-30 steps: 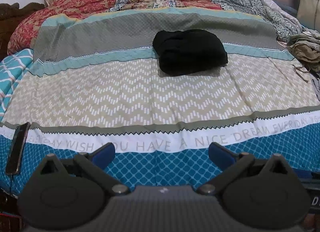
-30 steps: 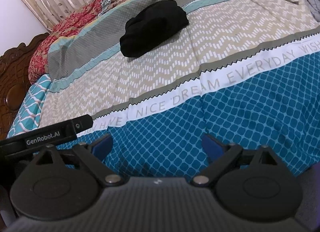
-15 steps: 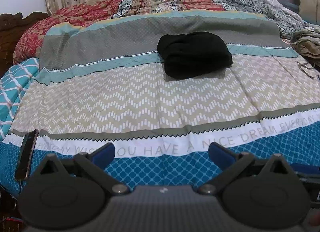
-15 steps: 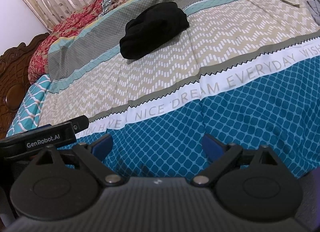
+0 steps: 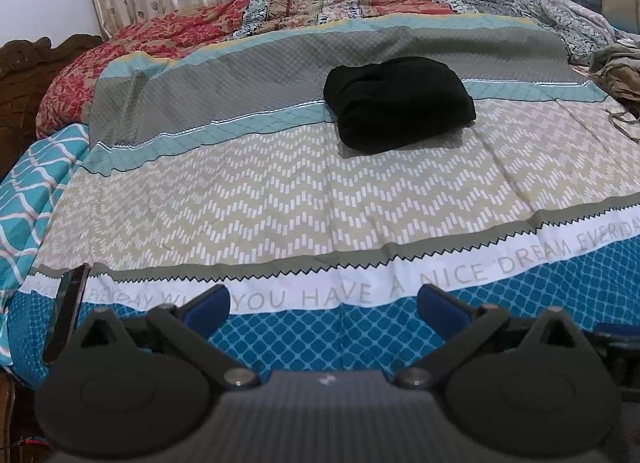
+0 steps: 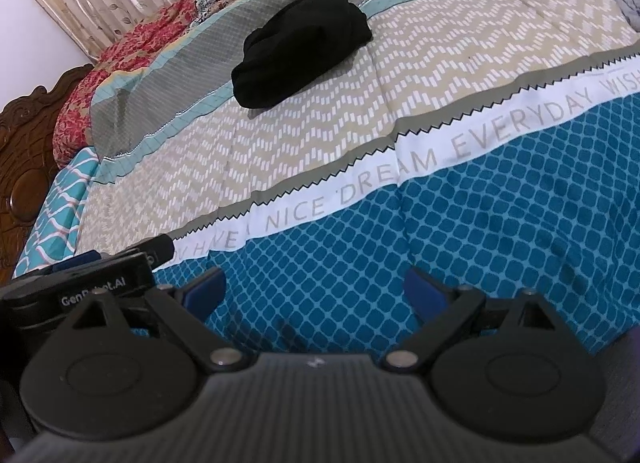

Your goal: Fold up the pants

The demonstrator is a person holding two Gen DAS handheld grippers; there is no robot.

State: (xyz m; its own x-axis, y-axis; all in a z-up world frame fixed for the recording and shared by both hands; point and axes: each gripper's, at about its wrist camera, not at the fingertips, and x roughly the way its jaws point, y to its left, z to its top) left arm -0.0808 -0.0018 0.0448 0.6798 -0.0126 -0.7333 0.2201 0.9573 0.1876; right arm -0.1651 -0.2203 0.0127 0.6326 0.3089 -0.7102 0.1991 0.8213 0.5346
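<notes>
The black pants lie bundled into a thick folded heap on the patterned bedspread, far out near the middle of the bed; the right wrist view has the same black pants at upper centre. My left gripper hangs open over the blue front band of the spread, nothing between its blue pads. Over the same blue band my right gripper also stands open and empty. Both are well short of the pants.
A dark phone leans at the bed's front left edge. Olive clothes are piled at the right side. A carved wooden headboard stands at left, curtains behind. The left gripper's body shows beside my right one.
The left gripper's view has shifted a little, so the pants and phone sit further right in frame. The right gripper barely moved. Both grippers stayed open and empty.
</notes>
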